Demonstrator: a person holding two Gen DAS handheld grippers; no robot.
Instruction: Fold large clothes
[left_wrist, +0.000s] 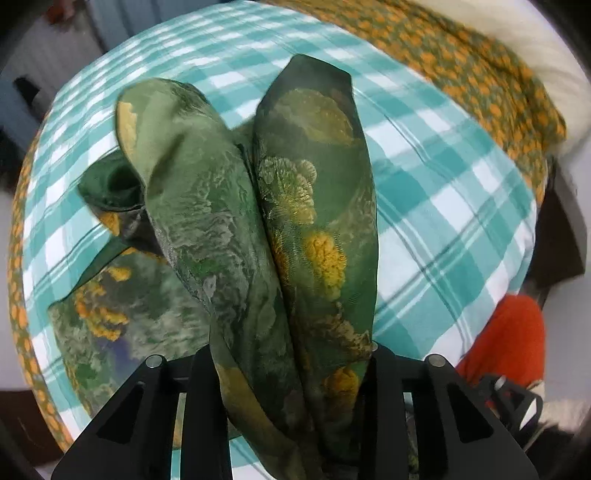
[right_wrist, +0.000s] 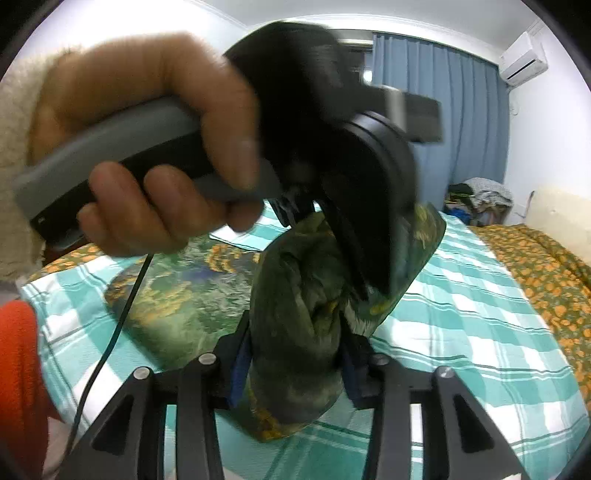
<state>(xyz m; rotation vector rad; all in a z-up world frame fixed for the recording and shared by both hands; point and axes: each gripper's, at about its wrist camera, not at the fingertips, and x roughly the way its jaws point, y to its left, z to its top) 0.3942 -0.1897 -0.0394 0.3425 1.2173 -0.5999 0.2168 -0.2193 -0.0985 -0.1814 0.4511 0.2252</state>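
- The left gripper (left_wrist: 291, 373) is clamped on a bunched fold of the green floral garment (left_wrist: 207, 206), which hangs down in 2 lobes.
- The right gripper (right_wrist: 295, 369) pinches another bunch of it, close under the left hand (right_wrist: 147, 147).
- The rest of the garment trails onto the checked bedspread (left_wrist: 443, 206), toward its near-left edge.
- Risk, as I judge it: the slippery, thin cloth could slide from a bunched grip, or the 2 grips sit too close for a flat fold.

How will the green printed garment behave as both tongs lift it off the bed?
Probably very floppy: the green printed garment hangs in soft bunched folds from the left tongs and right tongs. Likely light and thin, since its lifted edges look translucent. Its sheen suggests a slippery weave, so it may slide on the checked sheet.
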